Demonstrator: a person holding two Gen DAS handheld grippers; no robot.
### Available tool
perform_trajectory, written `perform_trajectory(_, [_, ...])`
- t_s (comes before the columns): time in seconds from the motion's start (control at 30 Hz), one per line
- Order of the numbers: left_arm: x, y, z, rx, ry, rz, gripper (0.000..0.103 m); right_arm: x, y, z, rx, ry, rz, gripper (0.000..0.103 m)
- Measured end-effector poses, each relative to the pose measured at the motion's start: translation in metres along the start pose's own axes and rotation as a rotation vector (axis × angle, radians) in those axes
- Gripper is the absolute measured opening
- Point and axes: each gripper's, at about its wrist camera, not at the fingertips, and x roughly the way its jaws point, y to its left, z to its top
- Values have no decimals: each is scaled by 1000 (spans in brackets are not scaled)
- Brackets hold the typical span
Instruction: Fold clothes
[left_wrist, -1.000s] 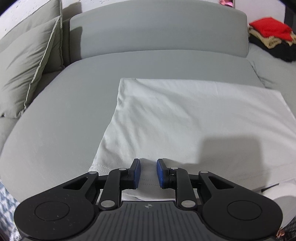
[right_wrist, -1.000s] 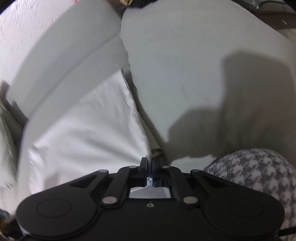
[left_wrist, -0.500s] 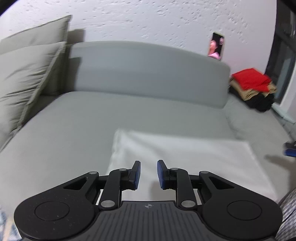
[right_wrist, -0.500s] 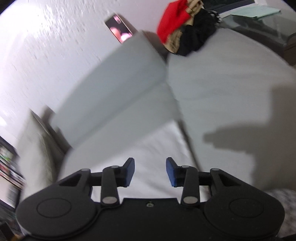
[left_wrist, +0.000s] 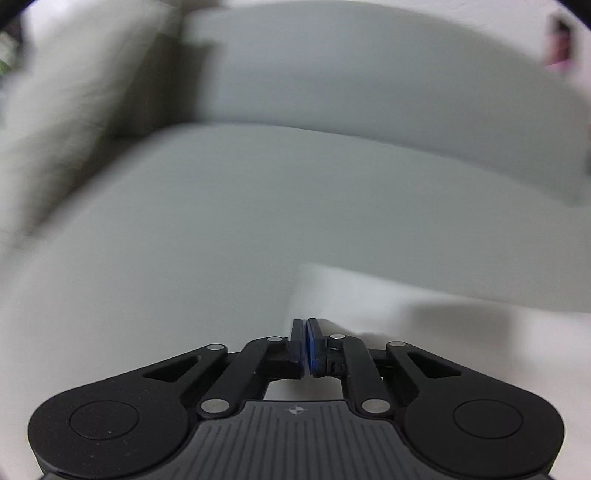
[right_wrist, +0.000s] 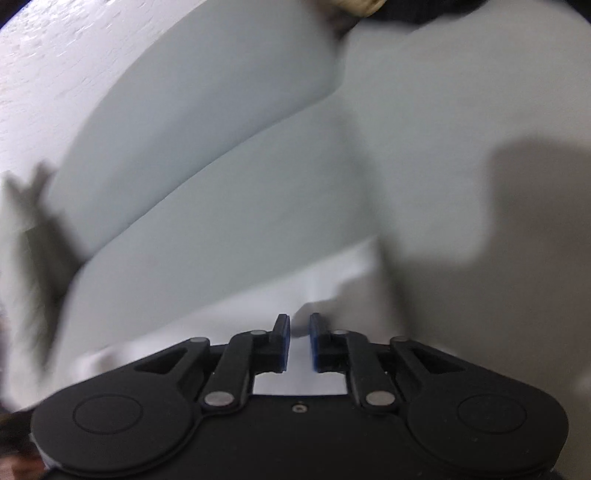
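Left wrist view
- Left gripper (left_wrist: 306, 345): jaws clenched, blue pads pressed face to face with no visible gap. Whether any cloth is pinched between them cannot be told.
- White garment (left_wrist: 424, 299): lies flat on the sofa seat, its near left corner just beside and right of the pad tips; the rest runs off to the right. A soft dark shadow falls across it right of the gripper.
- Sofa seat (left_wrist: 166, 240): pale grey, fills the middle of the frame, ahead and left of the garment.
- Sofa backrest (left_wrist: 369, 74): grey, curved, beyond the garment along the far edge of the seat.
- Cushion (left_wrist: 62, 110): grey-beige, far left of the garment, leaning at the end of the backrest; heavily blurred.
- Image quality: motion blur throughout.

Right wrist view
- Right gripper (right_wrist: 299, 341): jaws released, a clear gap between the blue pads, nothing held. White cloth shows through the gap.
- White garment (right_wrist: 258, 306): directly under and ahead of the gripper, spread on the sofa seat (right_wrist: 240, 221); its upper right corner ends near the seam between the two seat cushions.
- Sofa backrest (right_wrist: 203, 92): up and left of the garment.
- Wall (right_wrist: 44, 66): white, textured, beyond the backrest, far upper left of the garment.
- Shadow: large, dark, on the grey cushion right of the garment.
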Motion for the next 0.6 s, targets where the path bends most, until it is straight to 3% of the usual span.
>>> perform_trajectory(0.03, [5, 3, 1, 6, -1, 101, 6, 2, -6, 3, 11, -36, -47, 6])
perform_trajectory(0.1, [1, 19, 2, -93, -7, 100, 7, 5, -17, 7, 41, -99, -122, 0])
perform_trajectory(0.17, [-19, 29, 0, -151, -75, 57, 7, -8, -22, 5, 106, -118, -82, 1])
perform_trajectory(0.23, [-43, 29, -1, -135, -160, 0, 7, -29, -18, -2, 97, -185, -60, 9])
perform_trajectory(0.33, [-63, 19, -4, -92, -212, -212, 12, -53, -18, -12, 91, -244, 24, 13])
perform_trajectory(0.4, [-63, -1, -2, -33, -208, -280, 14, -52, -20, -13, 95, -230, 83, 14])
perform_trajectory(0.47, [-53, -24, 3, 26, -194, -280, 14, -45, -17, -13, 105, -199, 147, 14])
perform_trajectory(0.57, [-25, -45, 7, 62, -138, -250, 15, -22, -1, -9, 80, -117, 229, 14])
perform_trajectory(0.6, [-15, -53, 8, 83, -127, -200, 15, -11, 6, -7, 50, -78, 231, 14])
